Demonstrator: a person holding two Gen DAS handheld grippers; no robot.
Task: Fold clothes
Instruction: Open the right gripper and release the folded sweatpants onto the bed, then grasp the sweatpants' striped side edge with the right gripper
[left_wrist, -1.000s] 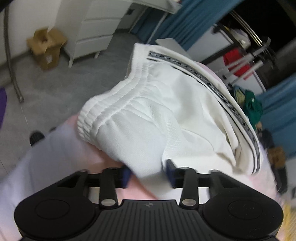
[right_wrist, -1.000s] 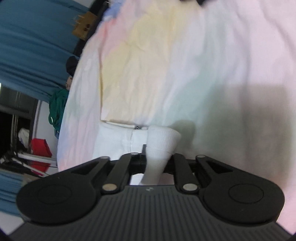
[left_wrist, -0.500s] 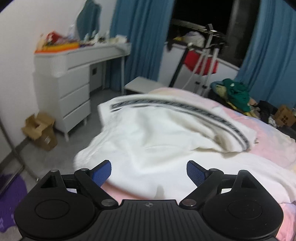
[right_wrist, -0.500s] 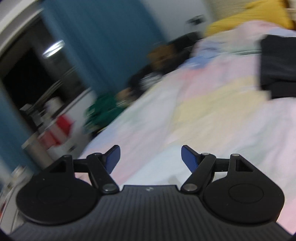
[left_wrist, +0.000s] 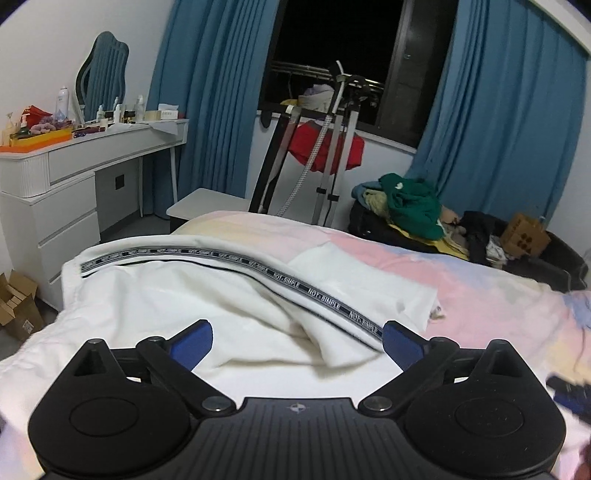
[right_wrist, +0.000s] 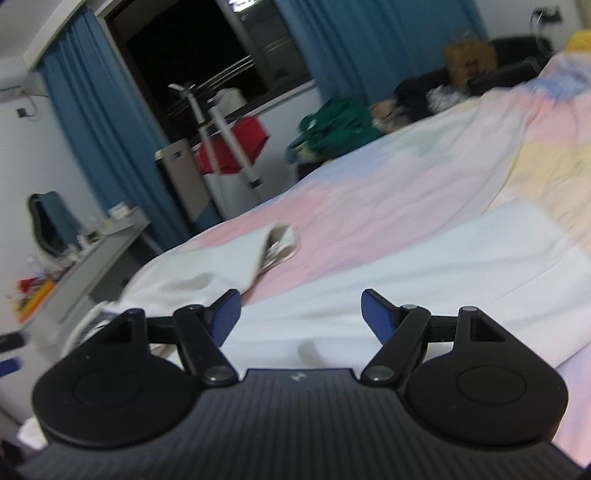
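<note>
White garment (left_wrist: 236, 299), folded loosely with its lettered dark stripe (left_wrist: 325, 299) uppermost, lying on the pastel bedspread (left_wrist: 480, 295). Left gripper (left_wrist: 295, 341) and right gripper (right_wrist: 301, 312) hover above it, fingers spread wide, holding nothing. Beyond: dresser (left_wrist: 66, 192), blue curtains (left_wrist: 509, 129).

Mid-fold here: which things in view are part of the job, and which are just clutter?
Job:
- white trousers with lettered stripe
- bed they lie on
- left tool, open
- right tool, open

Clutter:
- green clothes pile
- red garment on drying rack
- dresser
- cardboard box
</note>
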